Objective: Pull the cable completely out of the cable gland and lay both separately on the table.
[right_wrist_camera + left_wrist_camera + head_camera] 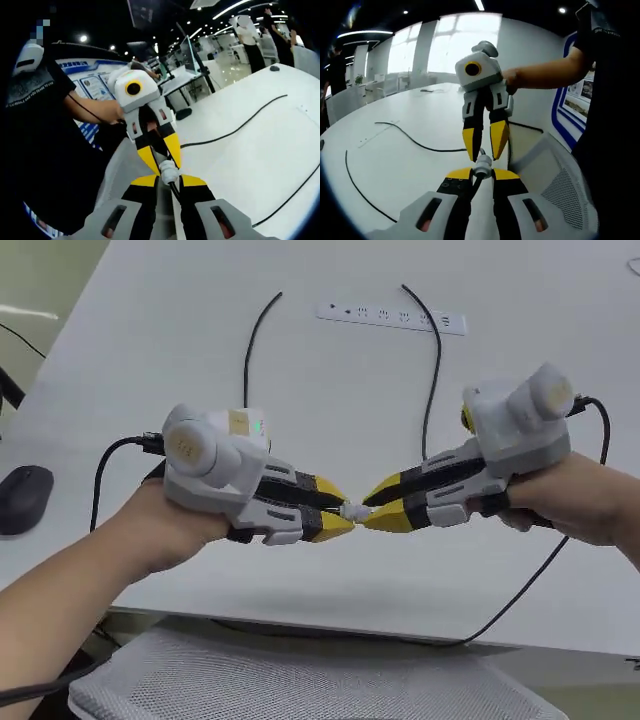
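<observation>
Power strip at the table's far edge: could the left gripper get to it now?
Likely not yet: the left gripper is shut on the cable gland, tip to tip with the right gripper. Once freed, only bare table and black cables lie before the power strip.

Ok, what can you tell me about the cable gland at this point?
The cable gland is a small, pale grey-white, rounded fitting that looks like plastic. It is held in the air over the near edge of the table, between the yellow tips of the left gripper and the right gripper, which meet nose to nose. A black cable runs out of it between the right gripper's jaws. Finer detail is too small to tell.
</observation>
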